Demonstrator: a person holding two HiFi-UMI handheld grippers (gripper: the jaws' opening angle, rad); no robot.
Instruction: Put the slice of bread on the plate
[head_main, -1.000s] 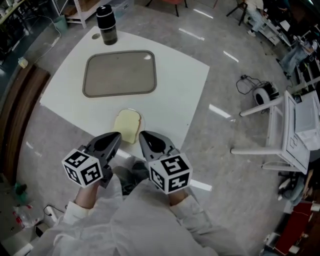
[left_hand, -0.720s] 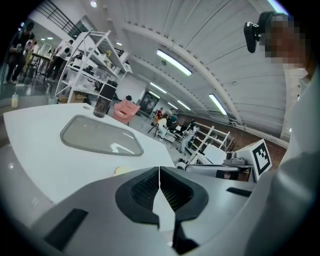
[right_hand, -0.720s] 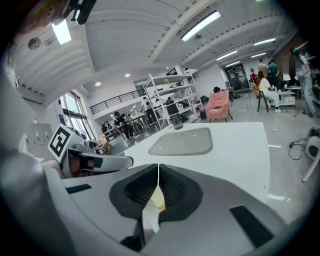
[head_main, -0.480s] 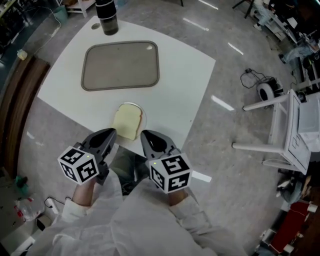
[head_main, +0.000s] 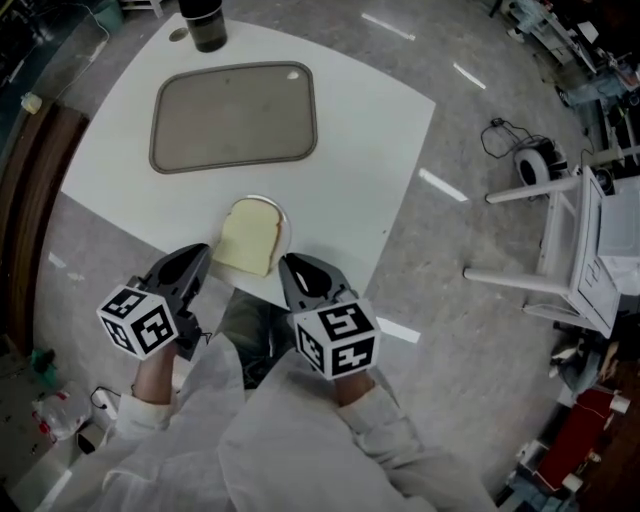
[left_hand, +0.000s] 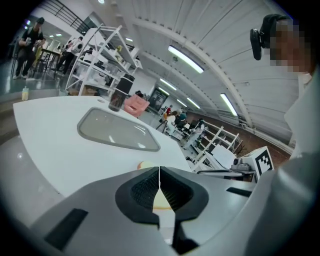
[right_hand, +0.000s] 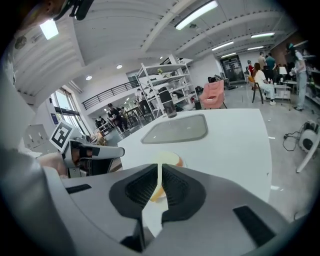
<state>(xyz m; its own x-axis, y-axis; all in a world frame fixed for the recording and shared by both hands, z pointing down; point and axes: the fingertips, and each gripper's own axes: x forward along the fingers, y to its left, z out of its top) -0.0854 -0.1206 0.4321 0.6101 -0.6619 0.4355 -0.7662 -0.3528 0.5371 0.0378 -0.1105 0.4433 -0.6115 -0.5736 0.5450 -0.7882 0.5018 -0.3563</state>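
Note:
A pale slice of bread (head_main: 247, 240) lies on a small white plate (head_main: 286, 224) at the near edge of the white table (head_main: 370, 150). Just short of that edge my left gripper (head_main: 200, 256) and right gripper (head_main: 289, 268) hover side by side, both shut and holding nothing. In the left gripper view the jaws (left_hand: 159, 175) meet in a thin line, with the bread (left_hand: 145, 164) just beyond them. The right gripper view shows its jaws (right_hand: 159, 172) closed too, with the bread (right_hand: 171, 160) ahead and the left gripper (right_hand: 92, 151) off to the left.
A grey tray (head_main: 235, 115) sits in the middle of the table, and a black cup (head_main: 203, 24) stands beyond it at the far edge. White chairs or frames (head_main: 560, 250) and cables stand on the floor to the right.
Both grippers have drawn back a little toward my body, the left one drifting left. The bread stays flat on the plate; the head view has shifted so the table sits higher in frame.

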